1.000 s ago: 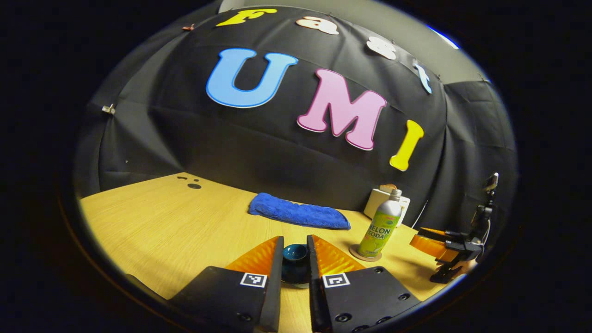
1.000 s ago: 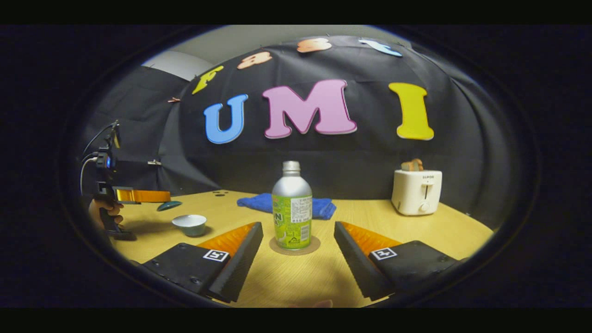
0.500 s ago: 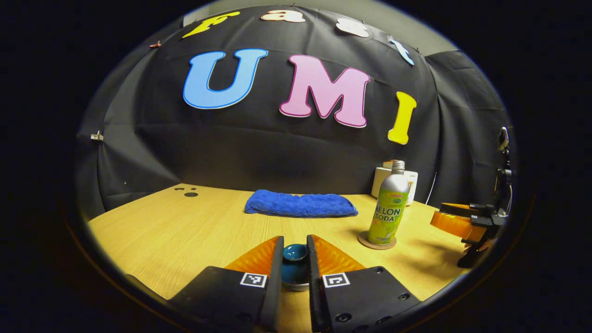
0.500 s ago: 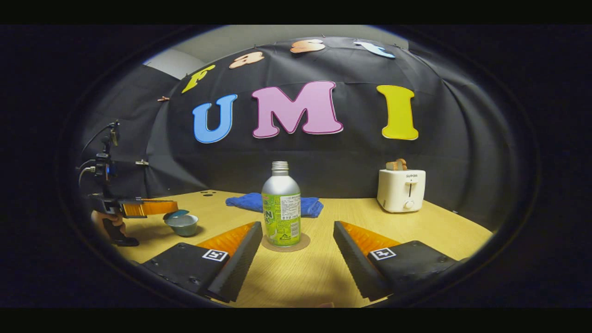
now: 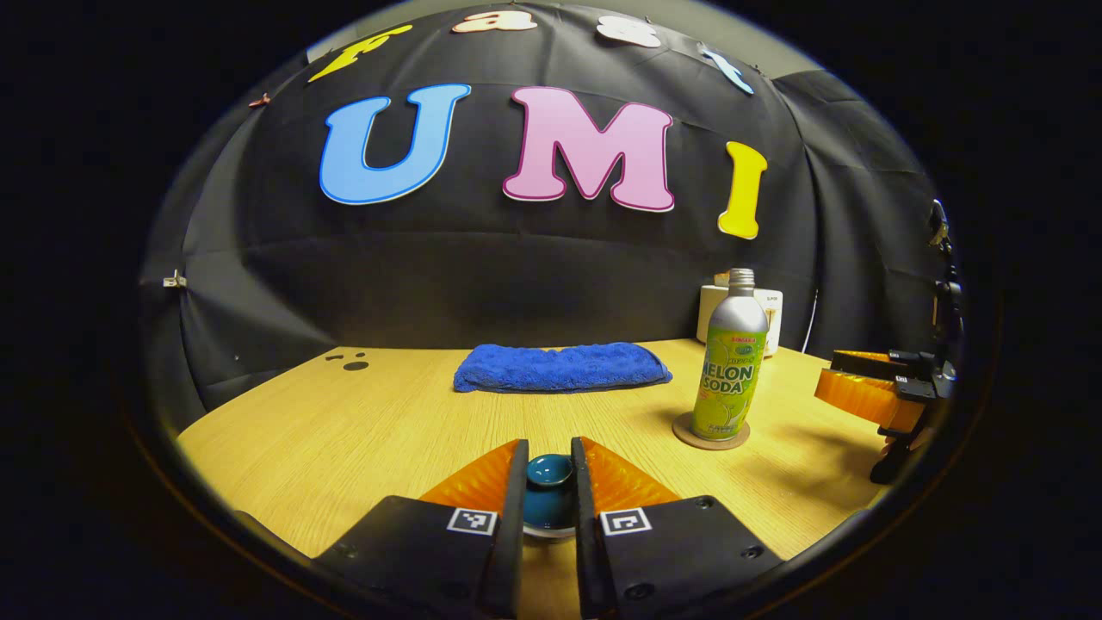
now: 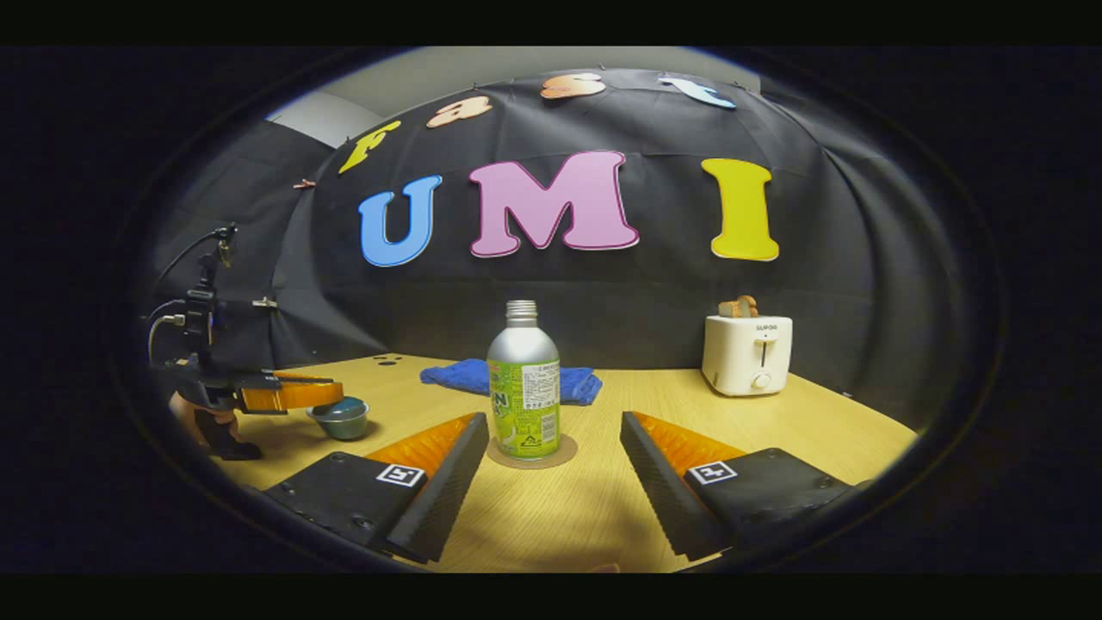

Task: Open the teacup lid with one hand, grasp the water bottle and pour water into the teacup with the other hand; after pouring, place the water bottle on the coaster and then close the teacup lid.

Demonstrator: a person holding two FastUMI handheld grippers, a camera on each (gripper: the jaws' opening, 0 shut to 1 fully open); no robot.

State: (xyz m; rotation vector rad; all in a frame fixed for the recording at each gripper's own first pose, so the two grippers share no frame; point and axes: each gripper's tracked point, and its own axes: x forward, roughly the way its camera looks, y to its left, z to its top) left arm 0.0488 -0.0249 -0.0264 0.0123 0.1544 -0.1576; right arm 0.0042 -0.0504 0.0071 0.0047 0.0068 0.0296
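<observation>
Left gripper [image 5: 548, 482] pinches the teal teacup lid [image 5: 549, 472] by its knob, both fingers pressed on it; in the right gripper view the lid sits at the rim of the teacup [image 6: 342, 419], seated or just above, cannot tell. Closing step judged nearly done: best to settle the lid level and centred, then part the fingers before drawing off, so the cup is not dragged. Right gripper [image 6: 555, 461] is spread wide and empty, just short of the water bottle [image 6: 523, 381], which stands upright on the coaster [image 6: 532, 453]. Pale wooden table [image 5: 344, 422]; blue towel [image 5: 561, 368] folded at the back; white toaster [image 6: 747, 354] to the right; black cloth wall behind.
</observation>
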